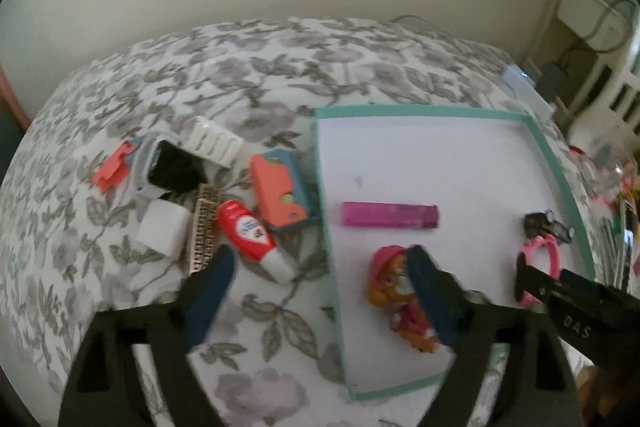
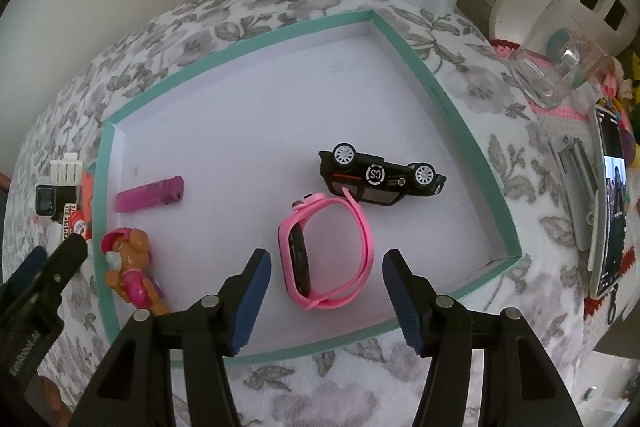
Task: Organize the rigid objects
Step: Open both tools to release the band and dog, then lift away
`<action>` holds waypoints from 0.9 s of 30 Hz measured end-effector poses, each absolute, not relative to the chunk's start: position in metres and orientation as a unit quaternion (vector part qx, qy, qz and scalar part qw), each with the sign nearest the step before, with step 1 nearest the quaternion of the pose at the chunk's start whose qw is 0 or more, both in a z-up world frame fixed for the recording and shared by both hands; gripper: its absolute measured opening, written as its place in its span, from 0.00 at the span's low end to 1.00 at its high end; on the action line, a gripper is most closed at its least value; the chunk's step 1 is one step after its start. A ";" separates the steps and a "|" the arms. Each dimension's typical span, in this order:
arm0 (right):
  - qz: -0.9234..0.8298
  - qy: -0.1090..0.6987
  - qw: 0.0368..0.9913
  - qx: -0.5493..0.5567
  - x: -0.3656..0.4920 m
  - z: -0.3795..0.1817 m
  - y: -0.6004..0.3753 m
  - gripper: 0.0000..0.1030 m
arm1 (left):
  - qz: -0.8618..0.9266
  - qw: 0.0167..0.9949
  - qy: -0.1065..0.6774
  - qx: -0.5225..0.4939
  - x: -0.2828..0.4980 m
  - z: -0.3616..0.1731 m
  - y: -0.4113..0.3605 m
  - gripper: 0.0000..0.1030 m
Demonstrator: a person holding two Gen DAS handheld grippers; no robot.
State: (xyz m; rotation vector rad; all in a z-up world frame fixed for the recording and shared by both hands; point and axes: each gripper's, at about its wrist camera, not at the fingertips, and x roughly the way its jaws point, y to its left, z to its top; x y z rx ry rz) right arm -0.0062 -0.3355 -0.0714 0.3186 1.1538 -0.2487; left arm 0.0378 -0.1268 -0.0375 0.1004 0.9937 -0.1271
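Teal-rimmed and white-floored, the shallow box (image 1: 568,183) lies ahead of both grippers on a grey floral cloth (image 1: 240,67), and it already holds a magenta bar (image 1: 390,215), a toy pup figure (image 1: 394,287), a pink watch (image 2: 326,251) and a black toy car (image 2: 380,177) tipped on its side. Left of the box, ahead and slightly left of the left gripper (image 1: 320,267), the unsorted pile waits on the cloth; its nearest piece, a red-and-white tube (image 1: 252,239), lies just beyond the left fingertip, long axis slanting from far-left to near-right, white cap nearest. That gripper stands released and wide, holding nothing, its right finger over the pup inside the box. The right gripper (image 2: 326,267) hangs half-spread and empty above the watch, whose band lies between its fingertips without touching them. Judged from this layout, the left hand is nearer the pile, and a pick of the tube would call for jaws set across its slant.
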 end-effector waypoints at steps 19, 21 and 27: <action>-0.111 0.519 0.841 0.101 -0.002 -0.065 -0.321 1.00 | 0.008 0.865 0.501 0.012 0.045 -0.044 -0.096 0.95; -0.109 0.516 0.844 0.100 -0.002 -0.064 -0.320 1.00 | 0.012 0.865 0.501 0.013 0.046 -0.043 -0.095 0.95; -0.104 0.508 0.850 0.093 -0.001 -0.059 -0.315 1.00 | 0.022 0.867 0.498 0.004 0.050 -0.037 -0.086 0.95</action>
